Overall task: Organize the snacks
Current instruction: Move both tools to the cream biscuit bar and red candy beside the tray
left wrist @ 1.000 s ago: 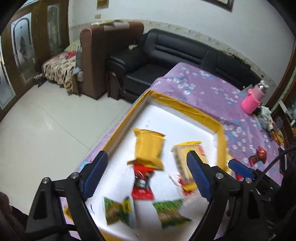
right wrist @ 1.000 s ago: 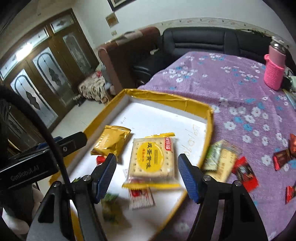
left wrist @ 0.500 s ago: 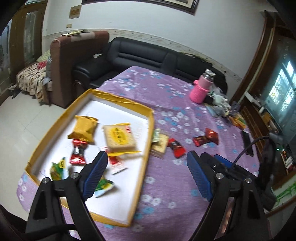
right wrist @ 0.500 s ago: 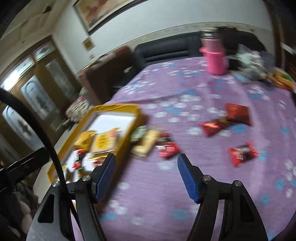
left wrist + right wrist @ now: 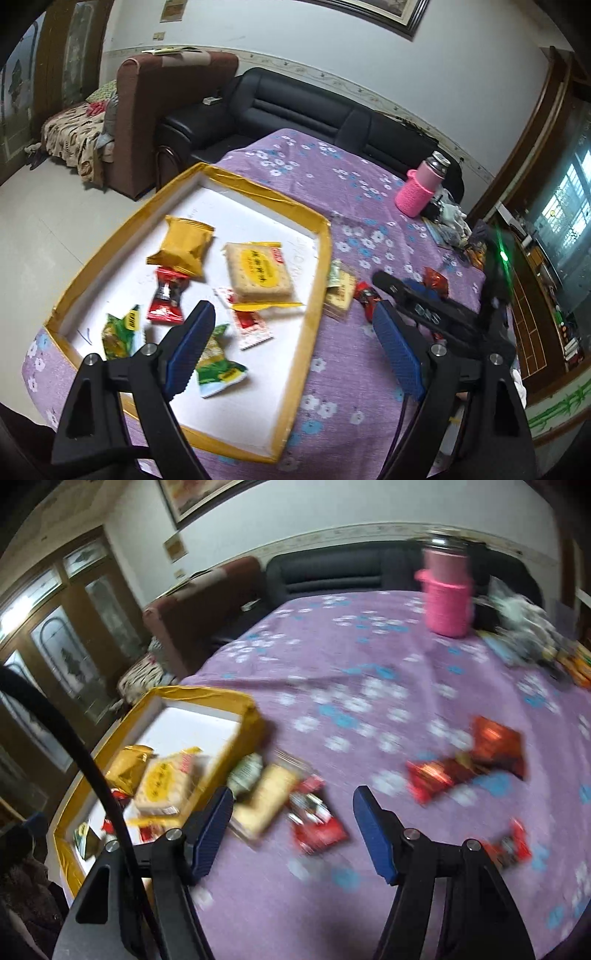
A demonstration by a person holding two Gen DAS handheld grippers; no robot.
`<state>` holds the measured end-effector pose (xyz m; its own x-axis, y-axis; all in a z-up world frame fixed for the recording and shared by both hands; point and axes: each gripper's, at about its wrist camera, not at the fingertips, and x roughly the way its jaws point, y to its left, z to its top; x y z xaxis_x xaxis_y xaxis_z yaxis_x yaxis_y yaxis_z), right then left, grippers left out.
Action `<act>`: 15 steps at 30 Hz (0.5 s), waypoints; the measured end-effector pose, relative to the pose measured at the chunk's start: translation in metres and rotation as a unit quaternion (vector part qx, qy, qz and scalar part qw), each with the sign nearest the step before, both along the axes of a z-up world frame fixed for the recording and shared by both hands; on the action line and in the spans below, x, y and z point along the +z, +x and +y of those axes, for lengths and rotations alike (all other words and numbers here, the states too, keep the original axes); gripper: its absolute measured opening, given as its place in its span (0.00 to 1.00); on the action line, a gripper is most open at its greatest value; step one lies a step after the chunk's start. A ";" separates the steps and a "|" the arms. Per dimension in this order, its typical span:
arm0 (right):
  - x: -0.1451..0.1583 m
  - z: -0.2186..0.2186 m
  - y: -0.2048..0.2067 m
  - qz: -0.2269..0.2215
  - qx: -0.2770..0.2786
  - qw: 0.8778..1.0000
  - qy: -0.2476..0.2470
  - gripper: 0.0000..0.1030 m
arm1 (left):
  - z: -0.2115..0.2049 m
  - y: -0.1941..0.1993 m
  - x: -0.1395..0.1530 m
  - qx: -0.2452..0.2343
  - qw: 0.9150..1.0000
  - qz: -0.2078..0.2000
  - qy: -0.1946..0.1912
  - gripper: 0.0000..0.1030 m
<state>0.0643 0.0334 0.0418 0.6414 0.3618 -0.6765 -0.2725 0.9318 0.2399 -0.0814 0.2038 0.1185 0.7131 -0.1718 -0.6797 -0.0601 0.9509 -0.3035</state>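
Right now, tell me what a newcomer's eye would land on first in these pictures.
First, the yellow-rimmed tray at the near-left edge of the purple flowered tablecloth, its white floor scattered with snacks, the square cracker pack most prominent. Next, the pink-sleeved bottle standing upright at the far side, and the red wrappers loose on the cloth outside the tray. Both the left gripper and the right gripper hang open and empty in the foreground.

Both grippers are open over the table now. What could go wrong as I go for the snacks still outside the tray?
The red snack packet touches the clear cracker packet, so the right gripper may drag both. Both lie close to the yellow-rimmed tray, whose wall a finger could catch.
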 end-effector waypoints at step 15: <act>-0.033 0.058 0.051 0.045 0.041 0.994 -0.091 0.31 | 0.016 0.010 -0.015 0.000 1.000 0.010 -0.005 0.85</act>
<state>0.1151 0.0912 0.0087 0.5491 0.2770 -0.7885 -0.3349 0.9373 0.0960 -0.0715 0.2201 0.1039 0.6989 -0.1788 -0.6925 -0.0672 0.9475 -0.3125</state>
